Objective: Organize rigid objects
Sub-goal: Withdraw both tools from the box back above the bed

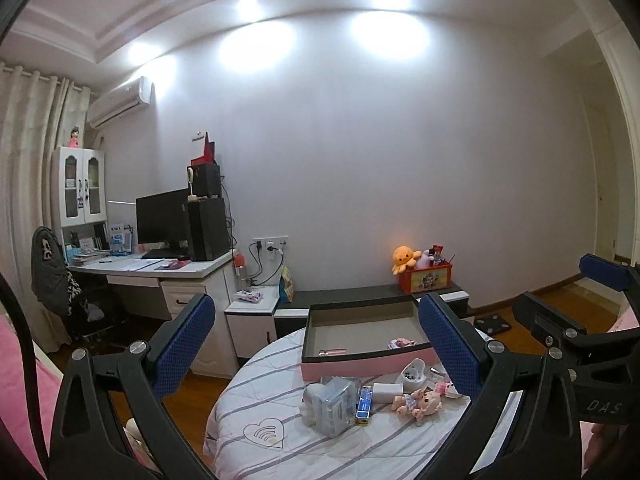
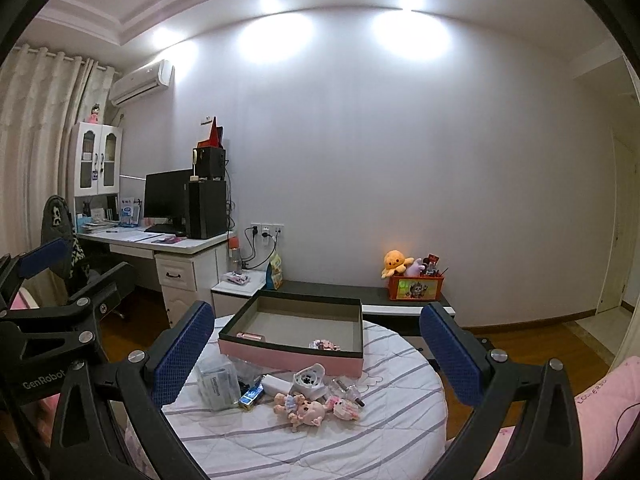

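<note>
Both jaws released, nothing between: left gripper [image 1: 316,344], right gripper [image 2: 316,350]. Pink box [image 2: 280,354] sits at surface [image 2: 360,432] far edge; doll [image 2: 306,412], clear case [image 2: 218,386] clustered mid-surface, near edge bare.

Pink box [image 2: 296,354] with dark rim sat open at the far side of the round striped bed, a pink tube and small item inside. Near it lay loose clutter: clear plastic case [image 2: 218,388], blue packet [image 2: 251,394], white holder [image 2: 308,380], pink doll [image 2: 306,412].
</note>
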Motion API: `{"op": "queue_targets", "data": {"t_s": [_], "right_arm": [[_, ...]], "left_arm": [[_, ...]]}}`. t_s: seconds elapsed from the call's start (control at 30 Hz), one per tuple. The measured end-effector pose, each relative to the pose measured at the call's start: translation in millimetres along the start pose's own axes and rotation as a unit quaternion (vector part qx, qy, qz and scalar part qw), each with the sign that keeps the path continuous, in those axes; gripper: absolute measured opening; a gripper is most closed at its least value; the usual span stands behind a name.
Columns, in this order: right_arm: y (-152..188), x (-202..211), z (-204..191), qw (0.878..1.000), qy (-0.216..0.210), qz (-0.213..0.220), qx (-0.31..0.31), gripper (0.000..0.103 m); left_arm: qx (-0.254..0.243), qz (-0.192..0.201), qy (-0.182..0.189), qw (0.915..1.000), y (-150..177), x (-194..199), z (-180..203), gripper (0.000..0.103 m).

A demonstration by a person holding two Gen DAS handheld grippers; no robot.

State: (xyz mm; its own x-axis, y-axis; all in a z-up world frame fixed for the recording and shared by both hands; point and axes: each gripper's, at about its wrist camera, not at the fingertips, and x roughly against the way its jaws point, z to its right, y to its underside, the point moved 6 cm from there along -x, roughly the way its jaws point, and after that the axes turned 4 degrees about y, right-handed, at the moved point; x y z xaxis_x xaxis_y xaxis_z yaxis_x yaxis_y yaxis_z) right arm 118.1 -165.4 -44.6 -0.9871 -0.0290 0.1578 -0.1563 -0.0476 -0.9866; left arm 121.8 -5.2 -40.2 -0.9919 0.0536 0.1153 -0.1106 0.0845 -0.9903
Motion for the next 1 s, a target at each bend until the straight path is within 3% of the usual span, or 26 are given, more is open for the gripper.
{"op": "queue_targets", "data": {"t_s": [0.57, 0.77, 1.0], "right_arm": [[7.3, -12.2, -1.8, 1.000, 0.003, -0.011, 0.002, 0.103], [24.3, -33.3, -1.9, 0.999, 0.001, -0.039, 0.002, 0.103], [62.0, -71.5, 0.7, 0.996, -0.004, -0.089, -0.004, 0.103]], "left_arm": [[0.006, -0.020, 0.008, 0.9997, 11.7, -21.1, 1.1, 0.103], [0.004, -0.059, 0.018, 0.9981, 35.5, -49.8, 4.6, 0.103], [0.021, -0.131, 0.035, 0.9905, 87.9, -91.8, 0.6, 0.103]]}}
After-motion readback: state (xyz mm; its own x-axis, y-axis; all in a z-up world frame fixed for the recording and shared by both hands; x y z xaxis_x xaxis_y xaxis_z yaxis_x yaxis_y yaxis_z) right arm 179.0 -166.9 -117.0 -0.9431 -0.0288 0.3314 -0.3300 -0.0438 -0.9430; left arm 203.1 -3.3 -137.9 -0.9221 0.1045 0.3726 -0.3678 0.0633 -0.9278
